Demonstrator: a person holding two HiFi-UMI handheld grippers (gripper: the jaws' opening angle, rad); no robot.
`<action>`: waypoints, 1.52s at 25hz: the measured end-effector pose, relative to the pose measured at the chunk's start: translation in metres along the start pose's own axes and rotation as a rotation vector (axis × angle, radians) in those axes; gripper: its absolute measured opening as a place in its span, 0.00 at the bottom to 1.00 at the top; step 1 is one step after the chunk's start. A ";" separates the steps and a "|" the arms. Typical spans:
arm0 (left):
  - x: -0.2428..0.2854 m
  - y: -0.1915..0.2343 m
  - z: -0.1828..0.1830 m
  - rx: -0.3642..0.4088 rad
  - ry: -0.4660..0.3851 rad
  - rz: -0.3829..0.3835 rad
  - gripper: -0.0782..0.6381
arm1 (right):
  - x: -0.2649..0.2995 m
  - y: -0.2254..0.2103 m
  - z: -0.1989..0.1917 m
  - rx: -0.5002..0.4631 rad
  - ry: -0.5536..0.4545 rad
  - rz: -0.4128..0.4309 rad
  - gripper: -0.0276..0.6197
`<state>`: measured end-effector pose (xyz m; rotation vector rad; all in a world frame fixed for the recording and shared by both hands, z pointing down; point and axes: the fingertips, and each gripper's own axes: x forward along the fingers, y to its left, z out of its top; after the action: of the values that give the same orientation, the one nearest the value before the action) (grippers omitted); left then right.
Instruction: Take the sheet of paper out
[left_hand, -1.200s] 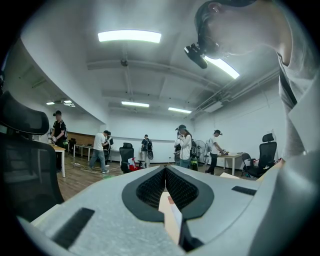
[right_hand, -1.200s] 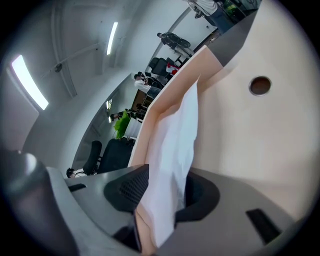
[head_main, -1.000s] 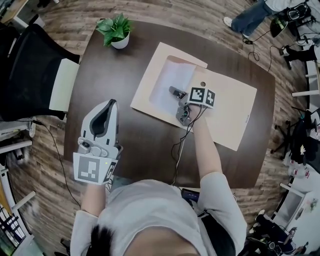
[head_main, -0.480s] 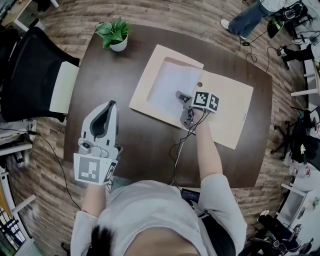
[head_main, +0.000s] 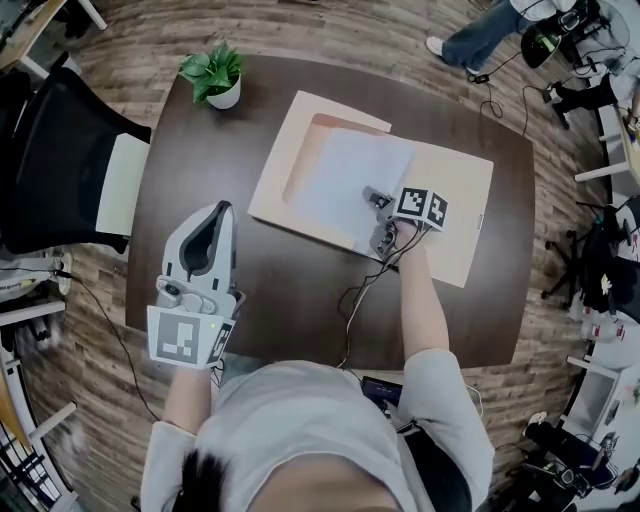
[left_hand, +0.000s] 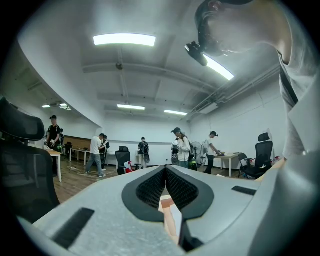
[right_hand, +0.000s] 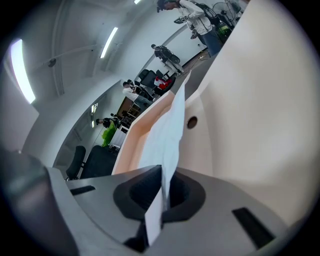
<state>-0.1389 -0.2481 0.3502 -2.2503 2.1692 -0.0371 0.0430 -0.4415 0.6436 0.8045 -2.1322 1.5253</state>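
A tan paper envelope (head_main: 455, 215) lies open on the dark table (head_main: 210, 160), with a white sheet of paper (head_main: 340, 185) partly drawn out of its pocket. My right gripper (head_main: 375, 200) is shut on the sheet's near right edge. In the right gripper view the sheet (right_hand: 169, 140) runs straight into the closed jaws of that gripper (right_hand: 162, 175), with the envelope (right_hand: 245, 115) beneath it. My left gripper (head_main: 222, 212) hovers over the table's near left part, well away from the envelope. It is shut and empty, and its pads meet in the left gripper view (left_hand: 165, 172).
A small potted plant (head_main: 215, 72) stands at the table's far left corner. A black office chair (head_main: 60, 150) is left of the table. A cable (head_main: 358, 290) trails from the right gripper over the near edge. A person's legs (head_main: 470, 35) show beyond the far right corner.
The right gripper has pulled right and toward me with the sheet pinched in it. More white paper now lies out of the pocket, over the flap. The left gripper has held still.
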 end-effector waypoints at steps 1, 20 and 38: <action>0.000 -0.002 0.001 0.002 -0.002 -0.004 0.12 | -0.004 -0.003 0.001 0.000 -0.006 -0.006 0.06; -0.001 -0.026 0.018 0.012 -0.045 -0.098 0.12 | -0.083 -0.033 0.008 -0.011 -0.138 -0.122 0.06; -0.025 -0.046 0.042 0.017 -0.104 -0.177 0.12 | -0.164 -0.018 -0.001 -0.108 -0.319 -0.207 0.06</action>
<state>-0.0923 -0.2215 0.3098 -2.3700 1.9080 0.0576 0.1790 -0.4087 0.5560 1.2560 -2.2425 1.2327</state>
